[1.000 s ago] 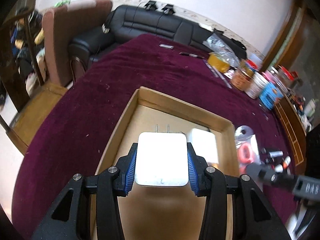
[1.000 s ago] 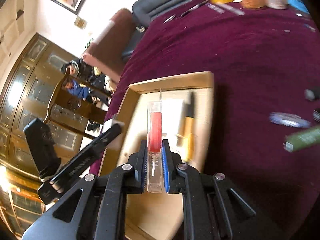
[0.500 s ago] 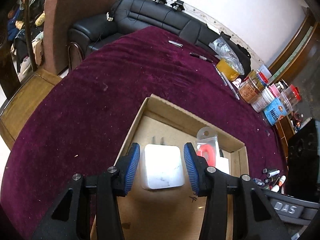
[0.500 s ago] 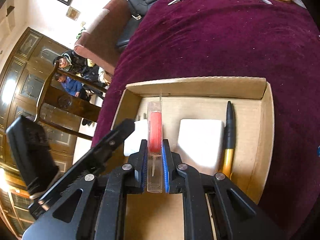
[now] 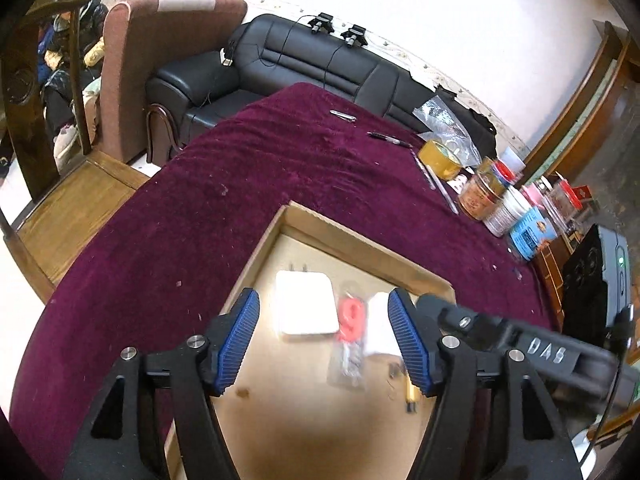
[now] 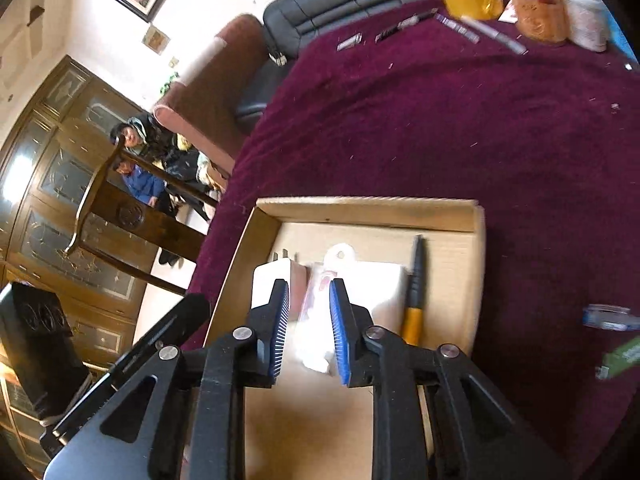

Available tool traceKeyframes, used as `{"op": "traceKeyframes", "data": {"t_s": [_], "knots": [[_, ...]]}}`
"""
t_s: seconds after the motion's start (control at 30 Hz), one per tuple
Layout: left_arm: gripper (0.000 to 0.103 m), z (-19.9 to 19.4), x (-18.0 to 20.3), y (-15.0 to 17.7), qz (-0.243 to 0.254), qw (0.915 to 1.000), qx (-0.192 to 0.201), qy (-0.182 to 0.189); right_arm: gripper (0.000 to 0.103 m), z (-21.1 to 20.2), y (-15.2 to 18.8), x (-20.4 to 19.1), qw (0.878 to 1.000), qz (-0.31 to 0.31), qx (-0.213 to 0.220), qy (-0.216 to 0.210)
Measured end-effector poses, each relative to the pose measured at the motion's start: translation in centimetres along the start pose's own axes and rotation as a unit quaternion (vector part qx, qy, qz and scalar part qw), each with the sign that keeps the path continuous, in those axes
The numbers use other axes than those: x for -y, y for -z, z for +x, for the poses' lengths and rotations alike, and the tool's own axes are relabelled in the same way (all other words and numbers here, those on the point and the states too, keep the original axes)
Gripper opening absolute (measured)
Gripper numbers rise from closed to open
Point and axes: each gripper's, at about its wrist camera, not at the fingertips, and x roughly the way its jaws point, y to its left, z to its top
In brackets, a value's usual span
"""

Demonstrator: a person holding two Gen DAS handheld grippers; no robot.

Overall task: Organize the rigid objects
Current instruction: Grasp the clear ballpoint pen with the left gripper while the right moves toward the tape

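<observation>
A cardboard tray lies on the maroon tablecloth. In it lie a white plug charger, a clear packet with a red item, a second white block and a black and yellow pen. My left gripper is open and empty above the charger. My right gripper is open above the packet, which lies loose between its fingers.
Jars, a tape roll and pens stand at the table's far right. Small items lie right of the tray. A black sofa, a brown armchair and a wooden chair are beyond the table.
My left gripper let go of the white charger in the tray and drew back, jaws wider. My right gripper opened and released the red packet into the tray beside the charger.
</observation>
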Motion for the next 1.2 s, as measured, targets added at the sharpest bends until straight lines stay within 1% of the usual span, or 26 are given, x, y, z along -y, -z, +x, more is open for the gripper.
{"op": "traceKeyframes", "data": {"t_s": [0.07, 0.13, 0.17, 0.23, 0.3, 0.4, 0.5, 0.6, 0.63, 0.7, 0.8, 0.87, 0.9, 0.93, 0.97, 1.03, 1.07, 1.13, 1.17, 1.2], "knots": [[0.061, -0.9, 1.1, 0.8, 0.009, 1.0000, 0.001, 0.001, 0.018, -2.2, 0.4, 0.7, 1.000, -0.006, 0.018, 0.004], [0.065, -2.1, 2.9, 1.9, 0.027, 0.9996, 0.003, 0.003, 0.019, -4.3, 1.2, 1.7, 0.999, -0.011, 0.033, 0.011], [0.068, -2.6, 3.8, 2.5, 0.037, 0.9993, 0.005, 0.006, 0.023, -5.8, 1.7, 2.5, 0.999, -0.013, 0.044, 0.019], [0.070, -3.4, 5.8, 3.7, 0.056, 0.9983, 0.004, 0.017, 0.037, -8.6, 2.8, 4.3, 0.997, -0.015, 0.068, 0.036], [0.070, -3.8, 8.0, 5.1, 0.078, 0.9964, -0.004, 0.032, 0.044, -12.0, 4.0, 6.7, 0.993, -0.011, 0.103, 0.065], [0.070, -3.5, 11.1, 6.8, 0.107, 0.9927, -0.022, 0.051, 0.051, -16.7, 5.7, 11.2, 0.983, 0.017, 0.148, 0.105], [0.070, -1.7, 14.5, 8.8, 0.136, 0.9878, -0.051, 0.055, 0.051, -20.2, 6.9, 16.6, 0.971, 0.073, 0.182, 0.134], [0.070, 0.9, 17.5, 10.5, 0.157, 0.9822, -0.087, 0.058, 0.051, -23.0, 7.9, 21.1, 0.954, 0.114, 0.223, 0.165], [0.070, 2.1, 18.6, 10.9, 0.162, 0.9802, -0.100, 0.055, 0.051, -23.7, 8.1, 22.3, 0.949, 0.121, 0.233, 0.177], [0.070, 3.4, 20.2, 11.4, 0.173, 0.9777, -0.107, 0.051, 0.051, -24.4, 8.3, 24.2, 0.941, 0.131, 0.245, 0.192], [0.070, 5.3, 22.2, 11.6, 0.202, 0.9735, -0.103, 0.030, 0.051, -24.8, 8.7, 26.5, 0.937, 0.148, 0.256, 0.188], [0.070, 7.2, 23.2, 11.0, 0.221, 0.9696, -0.104, 0.016, 0.051, -24.9, 9.3, 28.0, 0.936, 0.153, 0.259, 0.181], [0.070, 8.1, 23.6, 10.7, 0.226, 0.9683, -0.105, 0.014, 0.051, -24.5, 9.3, 28.3, 0.936, 0.155, 0.256, 0.182], [0.070, 9.1, 24.0, 10.2, 0.231, 0.9670, -0.106, 0.013, 0.051, -24.0, 9.2, 28.7, 0.939, 0.161, 0.245, 0.179], [0.070, 10.0, 24.1, 10.0, 0.235, 0.9662, -0.107, 0.011, 0.051, -23.9, 9.4, 29.0, 0.942, 0.164, 0.238, 0.171], [0.070, 11.6, 24.2, 9.3, 0.235, 0.9657, -0.110, 0.006, 0.051, -24.1, 9.4, 28.9, 0.942, 0.158, 0.242, 0.168], [0.070, 12.5, 24.3, 9.1, 0.233, 0.9653, -0.118, 0.010, 0.051, -23.9, 9.5, 28.8, 0.944, 0.157, 0.237, 0.166], [0.069, 13.7, 24.3, 9.5, 0.232, 0.9619, -0.143, 0.021, 0.051, -23.6, 9.5, 28.9, 0.947, 0.152, 0.230, 0.163], [0.069, 13.7, 24.7, 10.3, 0.251, 0.9581, -0.137, 0.017, 0.051, -23.5, 9.5, 28.9, 0.948, 0.150, 0.229, 0.163], [0.065, 13.4, 25.1, 10.8, 0.267, 0.9548, -0.130, 0.016, 0.051, -23.4, 9.5, 28.9, 0.949, 0.149, 0.226, 0.161]]}}
